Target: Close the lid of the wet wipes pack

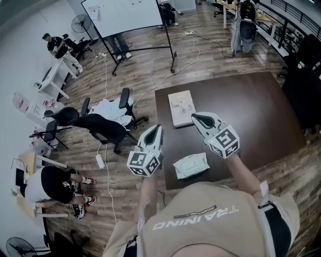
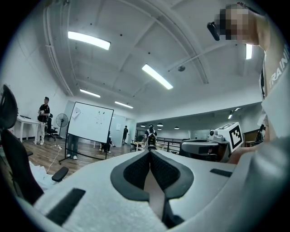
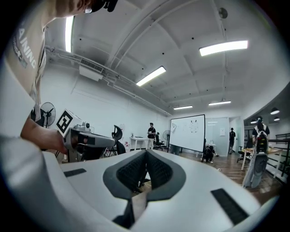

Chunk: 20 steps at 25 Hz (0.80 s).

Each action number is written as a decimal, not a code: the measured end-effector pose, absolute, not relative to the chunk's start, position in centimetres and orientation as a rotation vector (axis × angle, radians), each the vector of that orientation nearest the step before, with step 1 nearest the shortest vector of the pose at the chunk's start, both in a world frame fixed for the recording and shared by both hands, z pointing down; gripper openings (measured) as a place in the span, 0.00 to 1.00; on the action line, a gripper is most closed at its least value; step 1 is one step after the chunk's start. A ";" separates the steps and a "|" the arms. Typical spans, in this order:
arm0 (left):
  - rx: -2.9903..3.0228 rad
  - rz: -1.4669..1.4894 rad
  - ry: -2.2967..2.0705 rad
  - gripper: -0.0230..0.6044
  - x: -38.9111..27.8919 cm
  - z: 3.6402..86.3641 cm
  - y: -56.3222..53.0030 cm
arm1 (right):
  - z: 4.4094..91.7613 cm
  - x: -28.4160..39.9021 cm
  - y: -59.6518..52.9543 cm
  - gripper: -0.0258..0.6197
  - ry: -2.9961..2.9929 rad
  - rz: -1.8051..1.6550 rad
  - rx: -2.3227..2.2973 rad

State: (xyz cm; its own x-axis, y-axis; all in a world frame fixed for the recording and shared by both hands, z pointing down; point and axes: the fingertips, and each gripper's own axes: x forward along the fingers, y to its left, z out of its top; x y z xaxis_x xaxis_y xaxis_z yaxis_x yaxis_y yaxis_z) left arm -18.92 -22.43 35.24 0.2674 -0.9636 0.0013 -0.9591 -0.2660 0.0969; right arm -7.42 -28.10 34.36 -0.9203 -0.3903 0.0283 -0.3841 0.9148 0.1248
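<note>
The wet wipes pack (image 1: 191,165), pale green, lies flat near the front edge of the dark brown table (image 1: 251,105); whether its lid is up or down is too small to tell. Both grippers are held up in the air, well above the table, and neither touches the pack. My left gripper (image 1: 158,128) hangs to the left of the pack, over the table's left edge, jaws shut on nothing. My right gripper (image 1: 196,117) is above and behind the pack, also shut and empty. Both gripper views look out level into the room; the left gripper (image 2: 149,154) and right gripper (image 3: 146,155) show pads pressed together, and the pack is in neither view.
A flat white box (image 1: 180,108) lies on the table behind the pack. Left of the table stand black office chairs (image 1: 105,128), cables run over the wood floor, and a whiteboard on wheels (image 1: 125,15) stands farther back. People sit at the left.
</note>
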 end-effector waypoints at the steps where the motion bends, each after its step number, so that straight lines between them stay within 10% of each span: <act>1: 2.440 -0.086 -1.857 0.05 -18.9 35.2 -22.3 | 34.6 -7.5 -28.0 0.06 -3.021 -0.172 0.602; 20: 2.443 -0.059 -1.838 0.05 -17.8 35.9 -21.5 | 37.0 -7.0 -26.9 0.06 -2.995 -0.118 0.568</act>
State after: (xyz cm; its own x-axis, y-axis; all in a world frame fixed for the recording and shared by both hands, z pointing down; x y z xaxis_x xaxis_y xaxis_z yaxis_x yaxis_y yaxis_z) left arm -17.79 -21.52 35.91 0.2778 -0.9604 0.0192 -0.9572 -0.2751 0.0894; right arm -6.98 -26.85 36.95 -0.9266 -0.3685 0.0747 -0.3614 0.9277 0.0930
